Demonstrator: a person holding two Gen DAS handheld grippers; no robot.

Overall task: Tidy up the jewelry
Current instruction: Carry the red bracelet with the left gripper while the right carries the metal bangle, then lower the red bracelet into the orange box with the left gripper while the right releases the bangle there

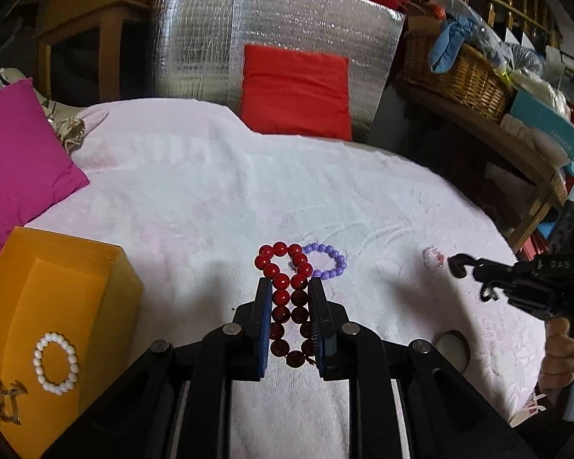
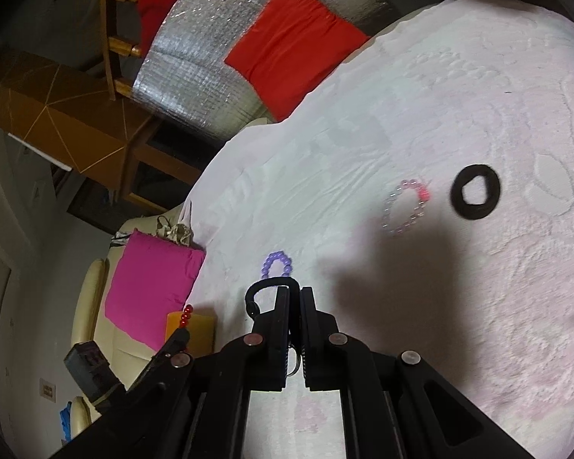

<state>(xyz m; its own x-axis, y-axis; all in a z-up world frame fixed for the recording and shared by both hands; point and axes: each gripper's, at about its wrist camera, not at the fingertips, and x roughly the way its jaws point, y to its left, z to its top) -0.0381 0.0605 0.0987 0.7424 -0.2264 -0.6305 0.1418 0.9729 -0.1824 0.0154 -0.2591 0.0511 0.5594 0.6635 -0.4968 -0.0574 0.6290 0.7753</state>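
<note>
My left gripper (image 1: 290,283) is shut on a red bead bracelet (image 1: 283,267), squeezed into a long loop between the blue pads (image 1: 263,321). The loop's end sticks out past the fingertips. On the white cloth just beyond lies a purple bead bracelet (image 1: 327,264) (image 2: 275,264). My right gripper (image 2: 296,290) (image 1: 463,264) is shut on a thin black hair band (image 2: 254,294) that loops out to the left of its tips. A clear bracelet with pink beads (image 2: 403,206) (image 1: 434,258) and a black scrunchie (image 2: 474,191) lie farther out on the cloth.
An orange box (image 1: 69,267) at the left holds a white pearl bracelet (image 1: 55,363) and a bronze-coloured piece (image 1: 5,401). A magenta cushion (image 1: 19,160) and a red cushion (image 1: 296,91) border the white cloth (image 1: 210,191). A wicker basket (image 1: 463,72) sits on shelves at the right.
</note>
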